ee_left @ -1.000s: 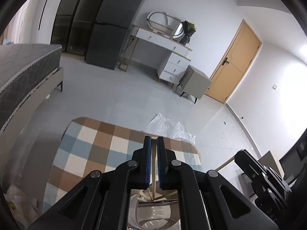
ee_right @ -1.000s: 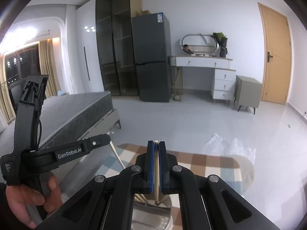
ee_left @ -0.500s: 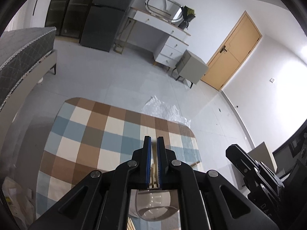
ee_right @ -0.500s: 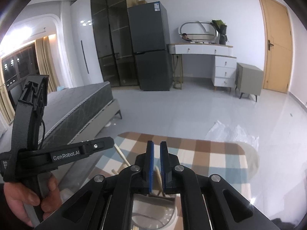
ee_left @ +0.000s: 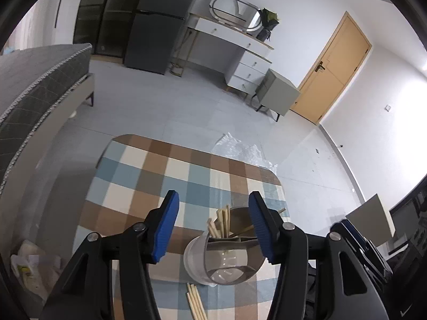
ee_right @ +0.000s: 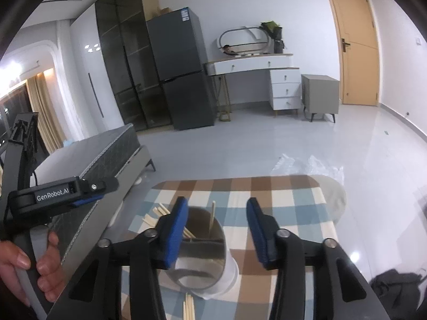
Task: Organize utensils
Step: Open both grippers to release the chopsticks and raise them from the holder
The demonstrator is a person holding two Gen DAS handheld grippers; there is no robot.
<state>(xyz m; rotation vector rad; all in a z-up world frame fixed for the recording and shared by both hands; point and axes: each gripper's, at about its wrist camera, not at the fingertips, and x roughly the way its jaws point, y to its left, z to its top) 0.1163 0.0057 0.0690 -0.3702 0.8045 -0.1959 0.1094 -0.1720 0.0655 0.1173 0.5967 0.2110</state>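
My left gripper (ee_left: 213, 226) has its jaws opening with nothing pressed between the blue pads; my right gripper (ee_right: 216, 229) is opening too, also empty. Directly beneath both sits the metal utensil holder (ee_left: 226, 261), standing on the checked tablecloth (ee_left: 149, 176). Wooden chopsticks (ee_left: 221, 222) stand in the holder's far compartment, long axes near upright, tips leaning away from me. One single chopstick (ee_right: 212, 217) stands upright against the holder's far wall in the right view. Loose chopsticks (ee_left: 196, 302) lie flat on the cloth just in front of the holder, long axes running toward me. They look about equally near to both grippers.
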